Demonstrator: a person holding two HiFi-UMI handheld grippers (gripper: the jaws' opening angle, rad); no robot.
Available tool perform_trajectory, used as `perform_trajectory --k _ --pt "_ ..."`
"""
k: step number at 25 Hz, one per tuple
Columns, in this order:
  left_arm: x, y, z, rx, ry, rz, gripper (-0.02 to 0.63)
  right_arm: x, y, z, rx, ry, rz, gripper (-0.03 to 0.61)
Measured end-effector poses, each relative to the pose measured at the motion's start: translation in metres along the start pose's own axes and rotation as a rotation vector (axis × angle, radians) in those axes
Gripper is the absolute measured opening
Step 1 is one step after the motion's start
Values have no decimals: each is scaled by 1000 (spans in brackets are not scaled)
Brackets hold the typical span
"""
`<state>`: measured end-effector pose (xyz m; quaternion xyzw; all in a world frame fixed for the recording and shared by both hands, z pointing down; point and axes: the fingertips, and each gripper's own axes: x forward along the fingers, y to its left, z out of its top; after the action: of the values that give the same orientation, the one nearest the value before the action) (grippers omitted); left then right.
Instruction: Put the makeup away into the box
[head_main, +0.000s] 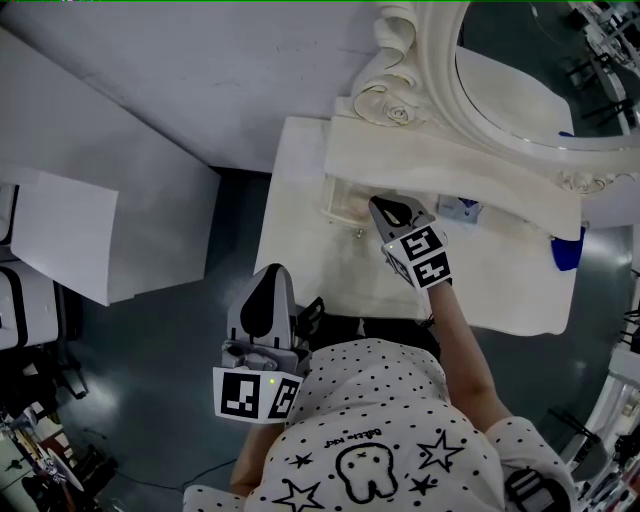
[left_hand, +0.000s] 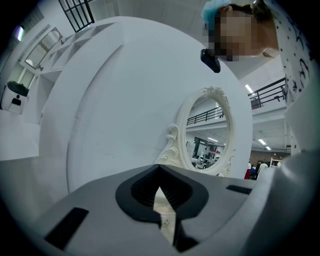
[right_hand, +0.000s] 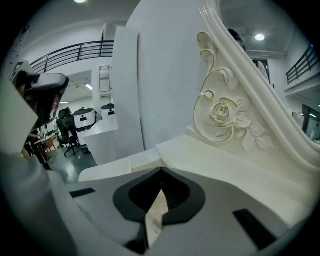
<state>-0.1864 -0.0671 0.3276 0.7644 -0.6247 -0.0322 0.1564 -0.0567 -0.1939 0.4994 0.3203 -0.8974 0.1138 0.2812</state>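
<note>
Both pairs of fingers clenched empty: right gripper (head_main: 380, 206) at the vanity drawer (head_main: 342, 200), left gripper (head_main: 268, 280) well apart

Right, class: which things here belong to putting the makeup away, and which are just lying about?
Job: mirror box, its drawer, right gripper at the drawer, small blue-and-white item (possibly makeup).
Idle or lying about: left gripper, blue object, white panels.

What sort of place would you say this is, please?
Probably a staged dressing corner inside a workshop hall: an ornate vanity mirror on a white table, white partition panels behind, a mezzanine railing and office chair beyond.
</note>
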Motion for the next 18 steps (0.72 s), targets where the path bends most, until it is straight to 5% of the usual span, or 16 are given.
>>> perform_trajectory --k 18 --pt "9 -23 5 25 -13 -102 -2 -159 -17 103 112 -421 -184 9"
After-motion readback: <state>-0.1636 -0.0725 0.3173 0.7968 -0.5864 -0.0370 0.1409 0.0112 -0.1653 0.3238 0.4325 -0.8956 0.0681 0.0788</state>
